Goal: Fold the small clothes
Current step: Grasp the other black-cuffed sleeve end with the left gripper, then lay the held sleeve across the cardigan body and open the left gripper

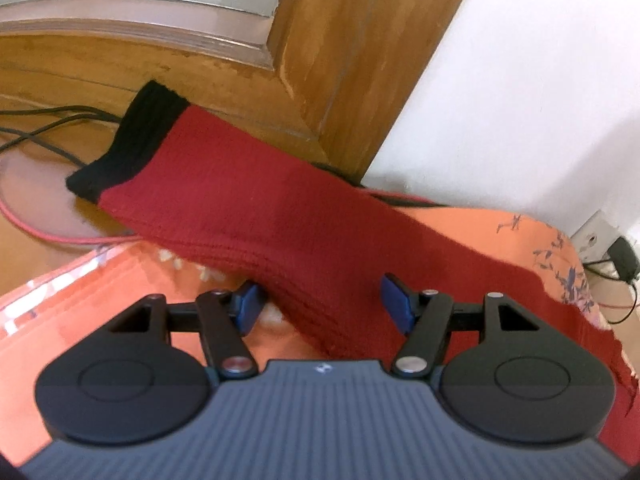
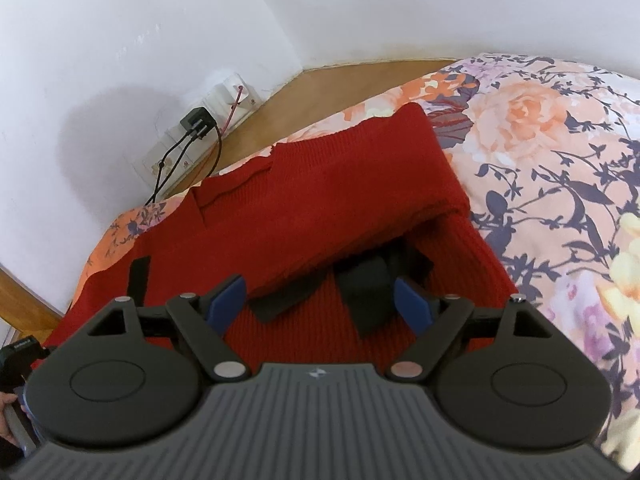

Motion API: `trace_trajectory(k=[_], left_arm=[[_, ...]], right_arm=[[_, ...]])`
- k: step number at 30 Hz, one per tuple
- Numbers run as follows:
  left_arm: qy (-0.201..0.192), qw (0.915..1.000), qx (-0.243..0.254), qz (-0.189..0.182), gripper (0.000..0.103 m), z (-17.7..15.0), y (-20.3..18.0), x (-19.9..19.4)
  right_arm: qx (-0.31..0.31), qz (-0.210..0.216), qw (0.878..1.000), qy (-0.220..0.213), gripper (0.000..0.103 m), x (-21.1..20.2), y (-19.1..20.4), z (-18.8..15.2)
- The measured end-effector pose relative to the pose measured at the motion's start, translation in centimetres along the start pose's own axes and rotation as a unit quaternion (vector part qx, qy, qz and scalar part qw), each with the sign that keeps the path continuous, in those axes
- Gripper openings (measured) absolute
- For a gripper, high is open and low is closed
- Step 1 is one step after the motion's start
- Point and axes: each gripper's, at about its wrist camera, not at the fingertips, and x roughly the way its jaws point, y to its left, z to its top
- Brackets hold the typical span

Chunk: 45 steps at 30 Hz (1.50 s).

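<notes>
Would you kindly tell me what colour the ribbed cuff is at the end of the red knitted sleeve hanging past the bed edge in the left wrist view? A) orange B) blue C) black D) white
C: the ribbed cuff ending the red knitted sleeve is black.

left hand-held gripper (image 1: 324,300): jaws apart | right hand-held gripper (image 2: 320,300): jaws apart

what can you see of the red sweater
The sweater is dark red ribbed knit with black cuffs and black trim. It lies on the floral bedspread, one sleeve folded across the body, the other reaching past the bed edge. Both tongs, left and right, are open over it.
</notes>
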Motion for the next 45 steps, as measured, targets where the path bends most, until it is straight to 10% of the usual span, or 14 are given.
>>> trace_trajectory(k=[2, 4, 7, 25, 45], left_arm=[[-0.006, 0.9999, -0.008, -0.011, 0.062, 0.1, 0.3, 0.1], [-0.022, 0.9995, -0.006, -0.02, 0.029, 0.0, 0.3, -0.2], [-0.046, 0.9979, 0.004, -0.045, 0.016, -0.2, 0.0, -1.0], [-0.142, 0.9729, 0.065, -0.17, 0.014, 0.0, -6.4, -9.3], [-0.089, 0.9415, 0.153, -0.287, 0.014, -6.4, -15.8, -9.9]], right_arm=[[0.003, -0.006, 1.0, -0.002, 0.086, -0.3, 0.1, -0.4], [0.006, -0.014, 1.0, -0.005, 0.086, -0.7, 0.1, -0.8], [0.009, -0.022, 1.0, -0.012, 0.086, -1.5, -0.1, -1.5], [0.016, -0.013, 0.999, -0.041, 0.087, -3.6, -1.5, 0.0], [0.022, -0.008, 0.999, -0.048, 0.087, -3.7, -3.9, 1.2]])
